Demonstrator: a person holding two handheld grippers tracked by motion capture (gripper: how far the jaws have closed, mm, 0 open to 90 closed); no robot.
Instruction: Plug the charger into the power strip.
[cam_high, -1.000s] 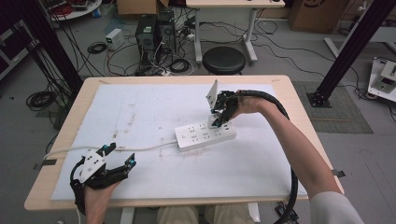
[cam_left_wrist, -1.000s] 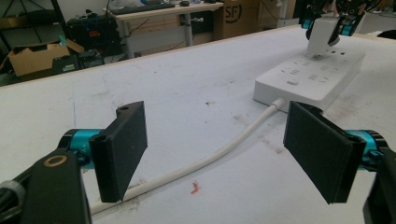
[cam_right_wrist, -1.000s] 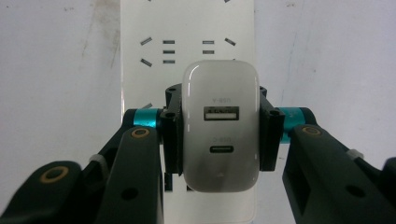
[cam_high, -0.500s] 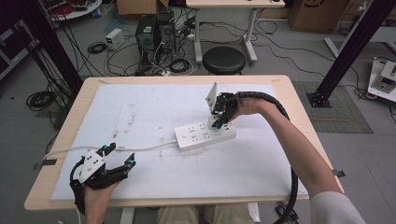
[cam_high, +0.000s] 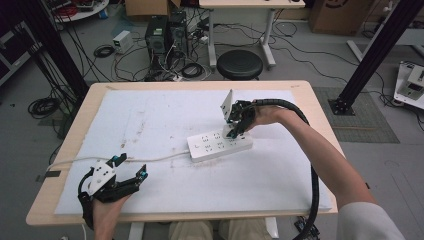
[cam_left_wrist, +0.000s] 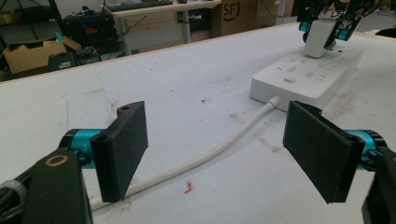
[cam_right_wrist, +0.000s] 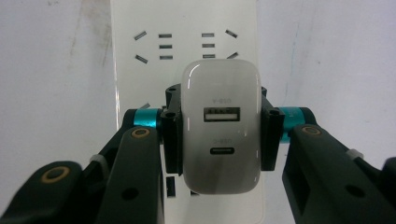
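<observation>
The right gripper (cam_right_wrist: 219, 135) is clamped on a white charger (cam_right_wrist: 220, 126) directly over the power strip (cam_high: 220, 145), whose long axis runs from 8 to 2 o'clock at table centre. The charger is glossy, rounded (two ports face up). The left gripper (cam_high: 131, 169) rests at 7 o'clock, jaws apart, farther off.

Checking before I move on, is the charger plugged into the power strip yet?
Cannot tell: the charger stands upright on the power strip; its prongs are hidden.
</observation>
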